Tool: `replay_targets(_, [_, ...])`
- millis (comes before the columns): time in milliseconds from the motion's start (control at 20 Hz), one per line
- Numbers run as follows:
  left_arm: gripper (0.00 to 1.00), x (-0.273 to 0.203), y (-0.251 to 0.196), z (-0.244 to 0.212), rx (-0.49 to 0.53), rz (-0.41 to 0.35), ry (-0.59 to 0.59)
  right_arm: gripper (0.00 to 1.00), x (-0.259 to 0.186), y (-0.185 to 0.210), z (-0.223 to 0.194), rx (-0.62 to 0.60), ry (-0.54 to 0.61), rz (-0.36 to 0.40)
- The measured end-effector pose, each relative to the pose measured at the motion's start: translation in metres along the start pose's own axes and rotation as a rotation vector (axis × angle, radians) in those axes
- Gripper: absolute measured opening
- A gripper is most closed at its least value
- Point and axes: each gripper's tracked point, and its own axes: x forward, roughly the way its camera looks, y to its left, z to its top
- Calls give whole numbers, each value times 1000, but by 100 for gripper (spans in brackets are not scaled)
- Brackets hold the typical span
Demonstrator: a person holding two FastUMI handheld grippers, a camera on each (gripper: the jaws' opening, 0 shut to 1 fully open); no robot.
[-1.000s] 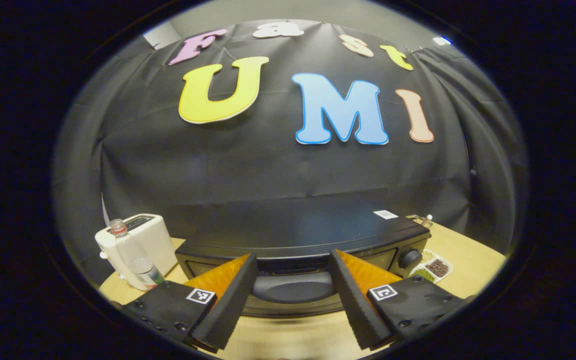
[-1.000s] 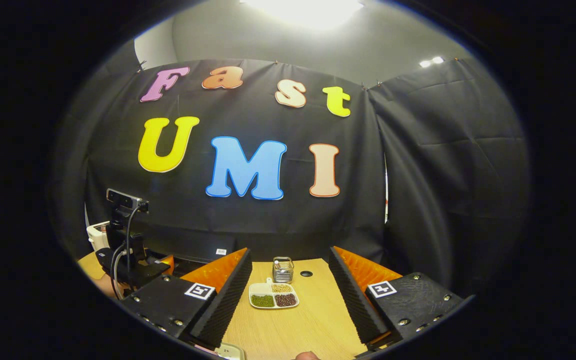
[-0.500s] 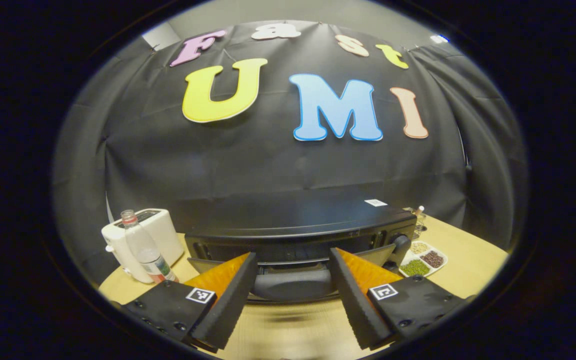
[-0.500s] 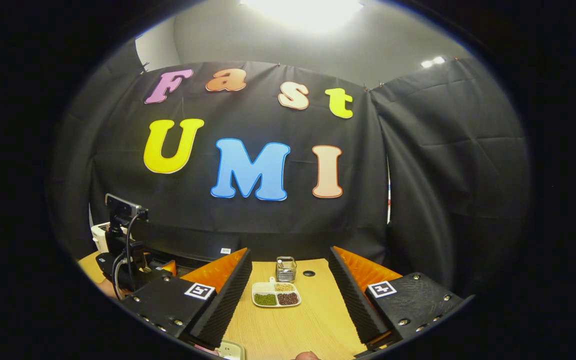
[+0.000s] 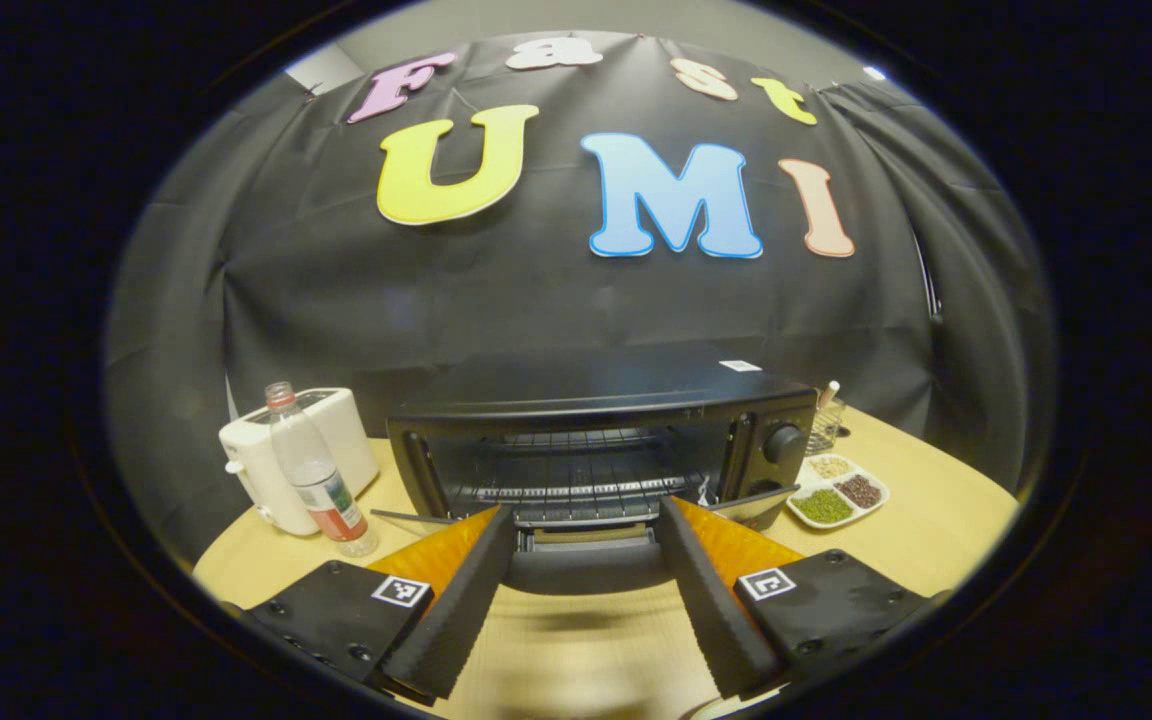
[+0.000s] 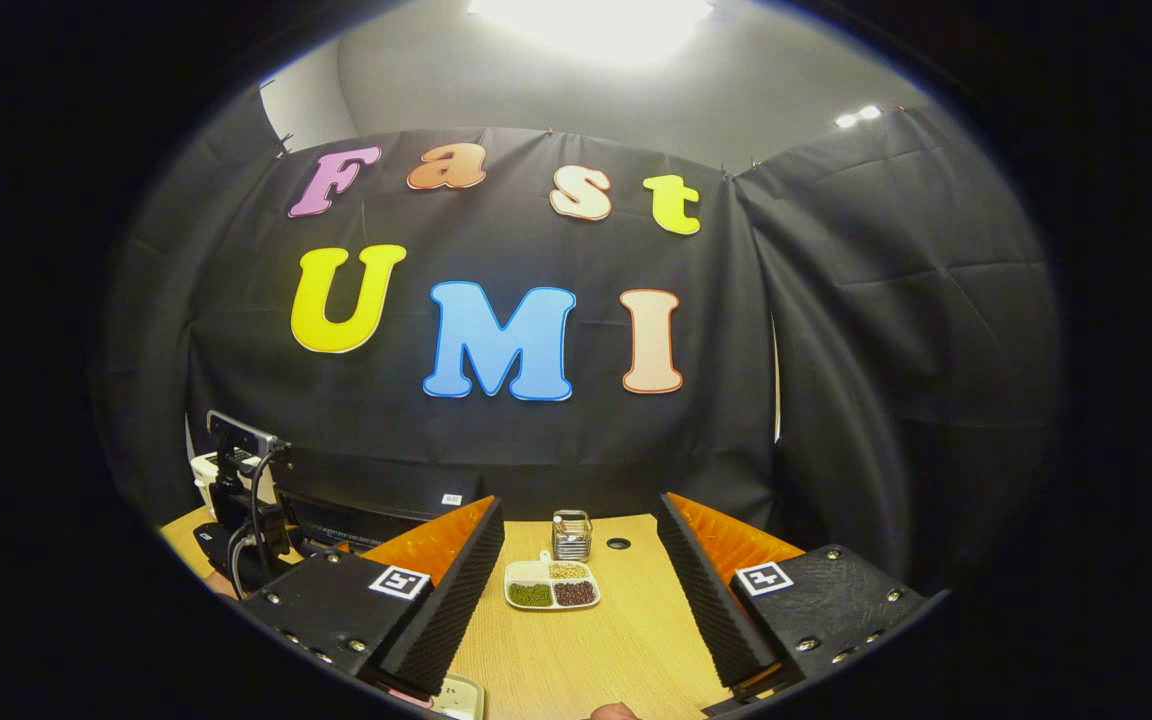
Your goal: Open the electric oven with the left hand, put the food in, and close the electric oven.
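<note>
The black electric oven (image 5: 596, 400) stands on the wooden table with its door swung down toward me, and the wire rack (image 5: 576, 470) shows inside. In the left gripper view the door's dark handle (image 5: 586, 565) lies between the spread fingers of my left gripper (image 5: 584, 512). My right gripper (image 6: 578, 505) hovers open over the table, with nothing between its fingers. A pale tray edge (image 6: 458, 697) peeks in at the bottom of the right gripper view; I cannot tell what it holds. The oven (image 6: 366, 500) also sits at the left there, behind a camera and cables (image 6: 241, 470).
A white toaster (image 5: 331, 435) and a plastic bottle (image 5: 311, 470) stand left of the oven. A divided dish of beans (image 5: 836, 495) (image 6: 551, 585) lies to its right, with a small metal holder (image 6: 569, 535) behind it. Bare table (image 6: 616, 640) stretches in front.
The oven door has swung from shut to fully down, its handle staying between my left fingers as that gripper pulled back and lower. The right gripper has barely shifted.
</note>
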Motion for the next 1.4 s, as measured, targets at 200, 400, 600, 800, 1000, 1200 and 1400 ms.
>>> replay_targets(200, [100, -10, -2, -17, -3, 0, 32, 95, -4, 1, -1, -4, -1, 14])
replay_targets(400, [96, -19, -4, -33, -1, -2, 57, 95, -9, 3, -3, -8, 5, 29])
replay_targets(600, [97, -24, -6, -50, 3, 1, 81, 95, -15, 4, -3, -28, 7, 47])
replay_targets(800, [97, -30, -9, -72, -1, 0, 125, 95, -19, 2, -6, -36, 17, 59])
replay_targets(1000, [96, -37, -7, -99, 0, 13, 190, 95, -20, 2, -10, -37, 36, 77])
replay_targets(1200, [99, -59, -1, -92, -33, 27, 184, 95, -20, 9, -18, -29, 58, 122])
replay_targets(1400, [96, -96, 9, -33, 2, 46, 49, 95, -20, 23, -34, 18, 106, 213])
